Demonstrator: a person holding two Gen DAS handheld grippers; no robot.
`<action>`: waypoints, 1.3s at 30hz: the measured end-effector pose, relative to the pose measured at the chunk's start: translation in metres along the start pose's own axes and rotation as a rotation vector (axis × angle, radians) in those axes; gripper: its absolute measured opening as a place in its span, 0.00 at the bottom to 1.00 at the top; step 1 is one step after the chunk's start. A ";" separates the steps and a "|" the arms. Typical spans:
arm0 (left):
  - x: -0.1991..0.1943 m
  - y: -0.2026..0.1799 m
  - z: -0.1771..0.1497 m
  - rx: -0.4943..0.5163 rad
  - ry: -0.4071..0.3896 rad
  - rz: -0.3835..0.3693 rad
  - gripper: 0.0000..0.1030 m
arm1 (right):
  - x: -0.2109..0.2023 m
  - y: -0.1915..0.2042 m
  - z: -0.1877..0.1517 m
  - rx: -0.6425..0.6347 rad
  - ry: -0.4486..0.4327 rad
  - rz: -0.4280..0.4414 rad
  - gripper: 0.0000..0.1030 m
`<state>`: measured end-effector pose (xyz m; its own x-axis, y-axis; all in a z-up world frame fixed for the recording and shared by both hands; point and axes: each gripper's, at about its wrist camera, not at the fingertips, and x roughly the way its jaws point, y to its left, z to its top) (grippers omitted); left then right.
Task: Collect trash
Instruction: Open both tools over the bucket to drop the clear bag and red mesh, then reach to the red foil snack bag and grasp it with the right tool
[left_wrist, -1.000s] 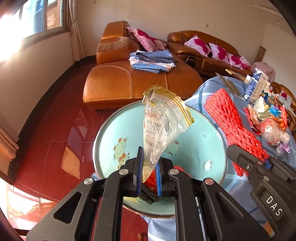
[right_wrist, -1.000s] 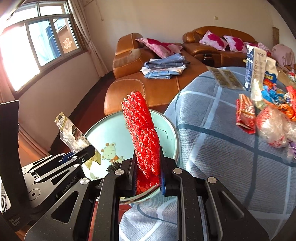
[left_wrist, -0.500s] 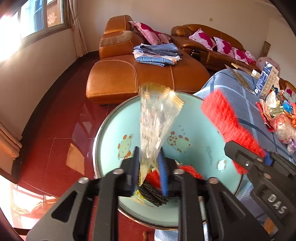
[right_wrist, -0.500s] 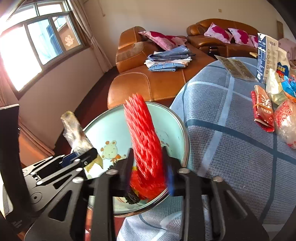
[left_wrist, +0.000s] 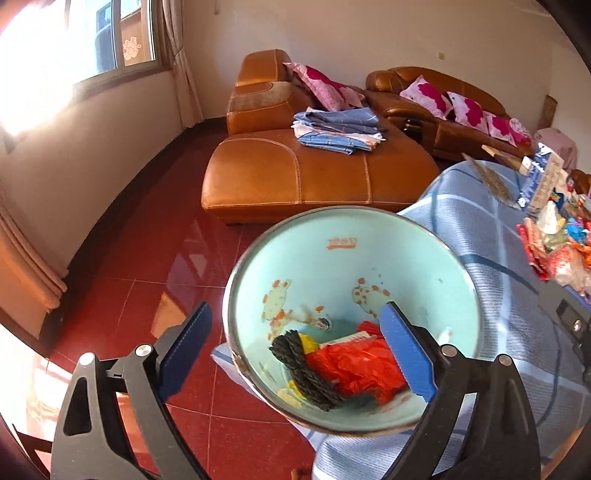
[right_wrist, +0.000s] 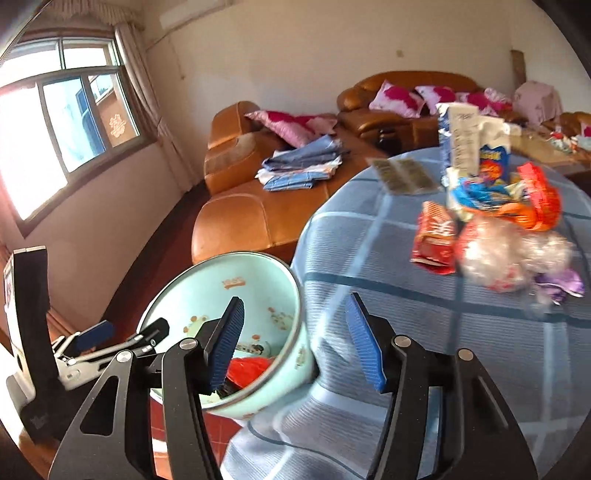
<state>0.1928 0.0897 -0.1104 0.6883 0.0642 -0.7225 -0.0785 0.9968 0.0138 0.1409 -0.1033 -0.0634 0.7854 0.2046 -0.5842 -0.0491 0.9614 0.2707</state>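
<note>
A light blue enamel basin (left_wrist: 369, 254) with cartoon prints stands at the table's edge; it also shows in the right wrist view (right_wrist: 207, 291). Inside lie red netting (left_wrist: 354, 369), a dark rope bundle (left_wrist: 303, 365) and yellow scraps. My left gripper (left_wrist: 295, 350) is open and empty above the basin. My right gripper (right_wrist: 295, 339) is open and empty over the basin's right rim. A pile of wrappers and plastic bags (right_wrist: 495, 229) lies on the blue checked tablecloth (right_wrist: 369, 266).
An orange leather chaise (left_wrist: 314, 173) with folded blue cloth (left_wrist: 340, 129) stands behind the basin, a sofa (left_wrist: 443, 107) with pink cushions further back. A milk carton (right_wrist: 458, 140) stands on the table. Red tiled floor (left_wrist: 147, 266) lies left.
Both grippers have opened. The clear plastic bag left my left gripper and the red netting left my right one; red netting now lies in the basin. Both grippers sit lower, closer to the basin.
</note>
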 end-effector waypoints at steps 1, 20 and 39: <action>-0.003 -0.004 -0.001 0.002 -0.002 -0.005 0.88 | -0.002 -0.003 -0.002 0.003 0.002 -0.003 0.57; -0.055 -0.086 -0.033 0.114 0.011 -0.141 0.94 | -0.079 -0.109 -0.033 0.204 -0.027 -0.165 0.57; -0.041 -0.131 -0.041 0.206 0.037 -0.201 0.94 | -0.086 -0.181 0.007 0.302 -0.096 -0.226 0.56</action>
<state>0.1447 -0.0451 -0.1107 0.6479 -0.1339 -0.7498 0.2077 0.9782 0.0047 0.0867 -0.2965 -0.0568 0.8103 -0.0382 -0.5847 0.3047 0.8799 0.3647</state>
